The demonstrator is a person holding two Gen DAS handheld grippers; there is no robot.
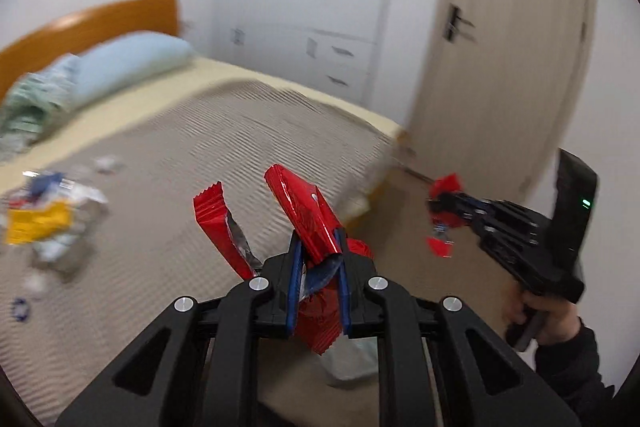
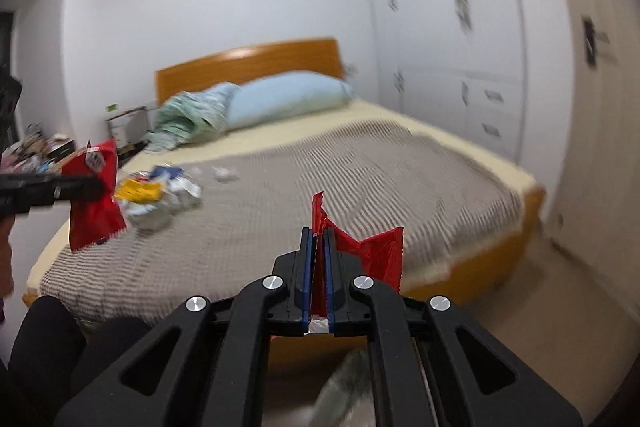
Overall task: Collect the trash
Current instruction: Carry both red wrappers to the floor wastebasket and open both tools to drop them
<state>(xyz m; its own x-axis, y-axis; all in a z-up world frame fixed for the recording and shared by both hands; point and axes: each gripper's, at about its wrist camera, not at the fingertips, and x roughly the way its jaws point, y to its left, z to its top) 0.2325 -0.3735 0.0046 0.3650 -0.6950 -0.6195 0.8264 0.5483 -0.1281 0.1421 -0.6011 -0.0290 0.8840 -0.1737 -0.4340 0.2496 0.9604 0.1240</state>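
Two red wrappers are already in your grip, one in each gripper, and both are up in the air clear of the bed (image 2: 360,163).

Furthest left on the grey striped cover lies the loose pile of trash (image 1: 48,223): a yellow packet, some blue and white packaging and crumpled foil, with a small white scrap just beyond it. That pile is untouched and well apart from both grippers.

Next comes your left gripper (image 1: 318,247). Its fingers (image 1: 294,267) are pinching a crumpled red wrapper (image 1: 308,215), which sticks up in two creased flaps and hangs below the fingers as well.

To the right, your right gripper (image 2: 318,239) has its fingers (image 2: 306,259) pressed nearly together on a thinner red wrapper piece (image 2: 380,255), folded and showing silver foil at its lower end. In the left wrist view your right hand (image 1: 552,319) is seen wrapped around that gripper's handle.

I judge the step in hand to be the carry: both pickups are done and the wrappers need dropping off. No bin shows clearly; a pale, blurred shape sits low beneath the fingers in both views, and I cannot tell whether it is a bag. The next move calls for finding the container, bringing each gripper over its mouth and releasing, then returning for the pile.

No brand or writing can be read; the blur leaves only unreadable white marks on the wrappers.
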